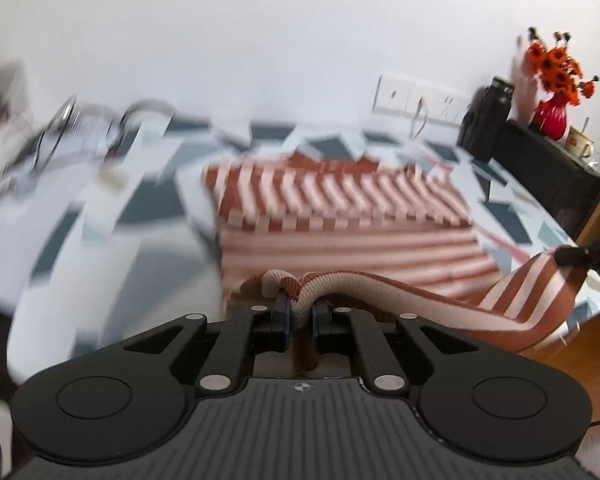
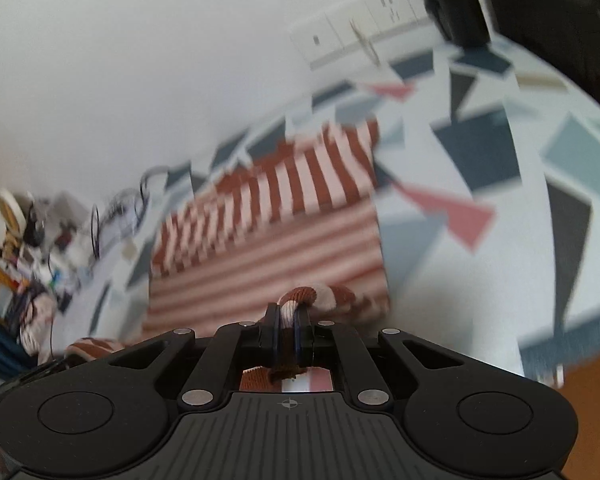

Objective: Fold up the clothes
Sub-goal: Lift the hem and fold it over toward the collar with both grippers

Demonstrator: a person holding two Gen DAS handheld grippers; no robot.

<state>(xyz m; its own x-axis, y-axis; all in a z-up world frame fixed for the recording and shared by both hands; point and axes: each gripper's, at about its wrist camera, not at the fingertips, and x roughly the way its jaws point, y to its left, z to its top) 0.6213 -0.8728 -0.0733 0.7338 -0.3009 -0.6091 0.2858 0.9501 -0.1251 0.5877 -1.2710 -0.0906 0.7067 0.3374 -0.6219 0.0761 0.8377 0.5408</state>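
A rust-and-pink striped sweater (image 1: 340, 208) lies on a table covered by a geometric-patterned cloth (image 1: 100, 208). Its near hem is lifted off the table. My left gripper (image 1: 300, 312) is shut on the ribbed hem, which bunches between the pads. From there the lifted edge (image 1: 520, 292) stretches to the right, where the tip of the other gripper (image 1: 572, 256) holds it. In the right wrist view my right gripper (image 2: 286, 328) is shut on the sweater's hem, with the sweater's body (image 2: 268, 224) spread out ahead. Both views are motion-blurred.
A wall socket strip (image 1: 416, 98), a black bottle (image 1: 488, 116) and a red vase of orange flowers (image 1: 552, 92) stand at the back right on a dark cabinet. Cables and clutter (image 1: 80, 124) lie at the back left. A mug (image 1: 578, 142) sits beside the vase.
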